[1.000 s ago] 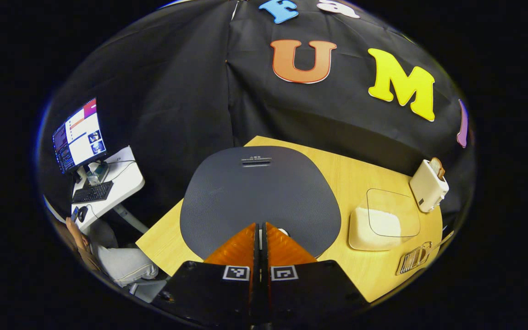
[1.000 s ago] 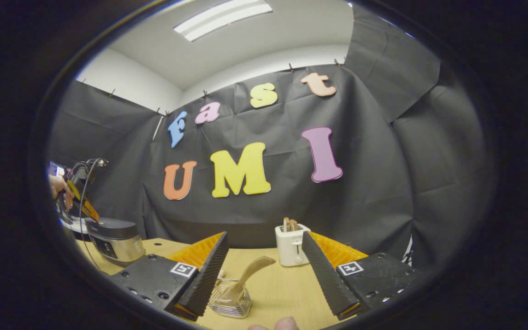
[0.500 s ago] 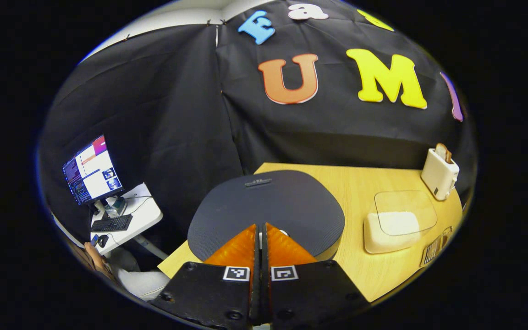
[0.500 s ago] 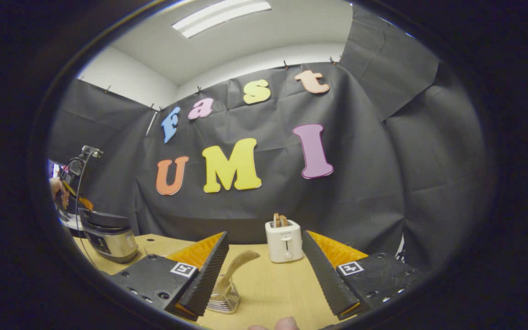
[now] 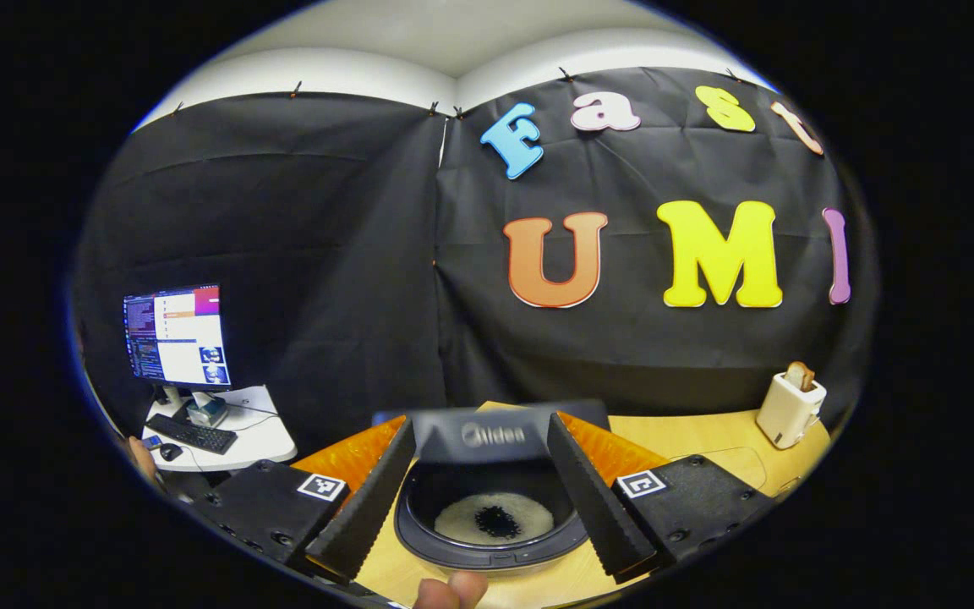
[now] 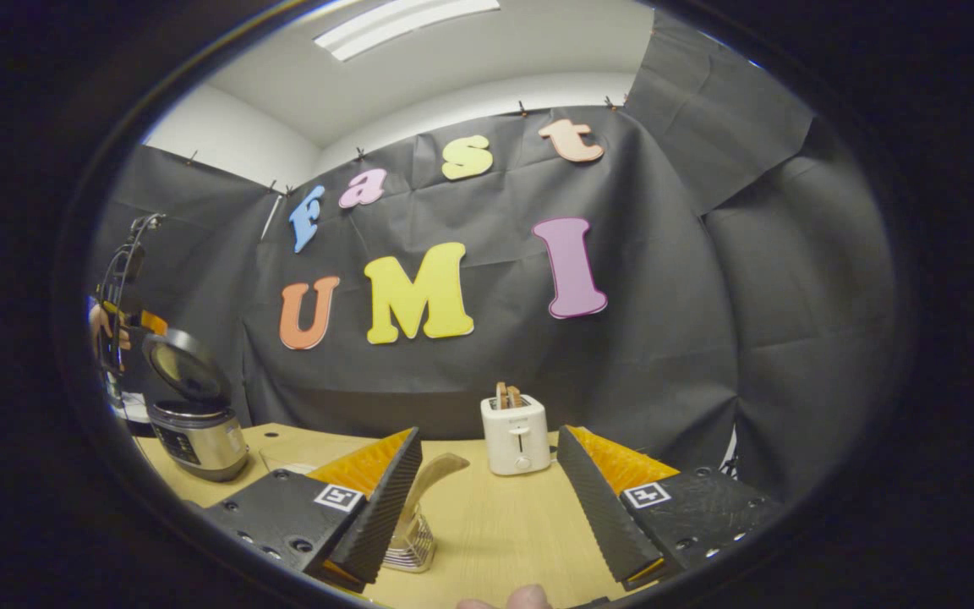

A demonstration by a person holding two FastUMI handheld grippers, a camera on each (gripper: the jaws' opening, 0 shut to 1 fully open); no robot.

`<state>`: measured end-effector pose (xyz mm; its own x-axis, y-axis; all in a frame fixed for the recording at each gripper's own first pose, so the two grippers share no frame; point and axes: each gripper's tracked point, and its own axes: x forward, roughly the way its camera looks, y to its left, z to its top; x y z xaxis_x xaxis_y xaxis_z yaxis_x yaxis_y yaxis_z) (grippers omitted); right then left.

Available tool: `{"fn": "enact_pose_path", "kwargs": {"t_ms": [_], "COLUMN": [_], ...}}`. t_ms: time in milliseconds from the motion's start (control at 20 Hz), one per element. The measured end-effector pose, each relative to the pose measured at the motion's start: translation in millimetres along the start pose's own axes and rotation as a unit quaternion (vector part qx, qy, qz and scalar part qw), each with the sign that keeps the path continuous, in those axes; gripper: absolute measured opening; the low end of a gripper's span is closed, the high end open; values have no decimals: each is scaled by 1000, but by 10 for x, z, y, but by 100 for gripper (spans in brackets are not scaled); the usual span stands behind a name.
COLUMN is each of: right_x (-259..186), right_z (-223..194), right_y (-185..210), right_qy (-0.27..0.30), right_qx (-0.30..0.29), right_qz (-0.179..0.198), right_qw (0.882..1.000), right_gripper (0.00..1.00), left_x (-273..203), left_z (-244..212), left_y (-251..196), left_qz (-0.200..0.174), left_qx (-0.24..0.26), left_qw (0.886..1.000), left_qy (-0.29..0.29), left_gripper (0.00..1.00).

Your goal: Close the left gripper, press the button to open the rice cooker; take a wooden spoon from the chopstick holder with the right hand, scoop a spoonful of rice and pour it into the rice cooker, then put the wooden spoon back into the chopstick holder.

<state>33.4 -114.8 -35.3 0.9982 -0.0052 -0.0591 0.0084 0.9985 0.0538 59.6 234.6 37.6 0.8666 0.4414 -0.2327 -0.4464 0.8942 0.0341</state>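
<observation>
The rice cooker (image 5: pixel 491 516) stands open on the wooden table (image 5: pixel 690 436): in the left gripper view its lid (image 5: pixel 491 433) is raised upright at the back, and the round inner pot below it shows a pale bottom with a dark patch at the centre. The left gripper (image 5: pixel 474 499) hangs just in front of and above the cooker with its two fingers spread wide, one on each side of the pot opening, holding nothing. A fingertip (image 5: pixel 451 589) of the person's hand shows at the bottom edge of that view. To the right on the table sits a white toaster (image 5: pixel 789 404) with bread in its slot, and a clear lid (image 5: pixel 728 463) lies nearer the gripper, partly hidden behind the right finger. Off the table to the left, a monitor (image 5: pixel 176 336) and keyboard (image 5: pixel 191 433) rest on a small white desk. In the right gripper view, the right gripper (image 6: pixel 487 499) is also wide open and empty, low over the table (image 6: pixel 495 533). The wooden spoon (image 6: pixel 428 482) stands tilted in the wire chopstick holder (image 6: pixel 409 545), just beside the gripper's left finger, which partly covers the holder; whether the finger touches it cannot be told. The toaster (image 6: pixel 517 433) stands farther back between the fingers. At the far left, the rice cooker (image 6: pixel 193 423) appears with its lid (image 6: pixel 181 365) tipped up, and the other gripper (image 6: pixel 128 317) is held above it in a hand (image 6: pixel 102 326).
</observation>
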Motion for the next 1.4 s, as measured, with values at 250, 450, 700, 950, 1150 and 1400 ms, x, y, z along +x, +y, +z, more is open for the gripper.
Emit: {"fn": "enact_pose_path", "kwargs": {"t_ms": [250, 450, 700, 950, 1150, 1400], "right_x": [3, 70, 290, 542, 809, 898], "right_z": [-351, -532, -767, -889, -1101, -1163], "right_y": [232, 286, 478, 586, 615, 654], "right_qy": [63, 97, 140, 160, 191, 206], "right_qx": [15, 7, 27, 36, 51, 66], "right_qz": [42, 44, 51, 45, 38, 33], "right_qw": [997, 994, 989, 985, 980, 976], "right_gripper": [95, 95, 96, 94, 94, 58], "left_x": [-203, -309, -387, -432, -455, -493], "left_z": [-254, -533, -937, -966, -992, -1049], "left_y": [-394, -655, -963, -873, -777, -799], "left_qz": [-60, -82, -109, -102, -99, -117], "left_qx": [-12, -15, -22, -4, 2, -12], "left_qw": [998, 996, 994, 994, 994, 993], "left_qy": [-20, -19, -24, -40, -47, -30], "left_gripper": [100, 100, 100, 100, 100, 100]}}
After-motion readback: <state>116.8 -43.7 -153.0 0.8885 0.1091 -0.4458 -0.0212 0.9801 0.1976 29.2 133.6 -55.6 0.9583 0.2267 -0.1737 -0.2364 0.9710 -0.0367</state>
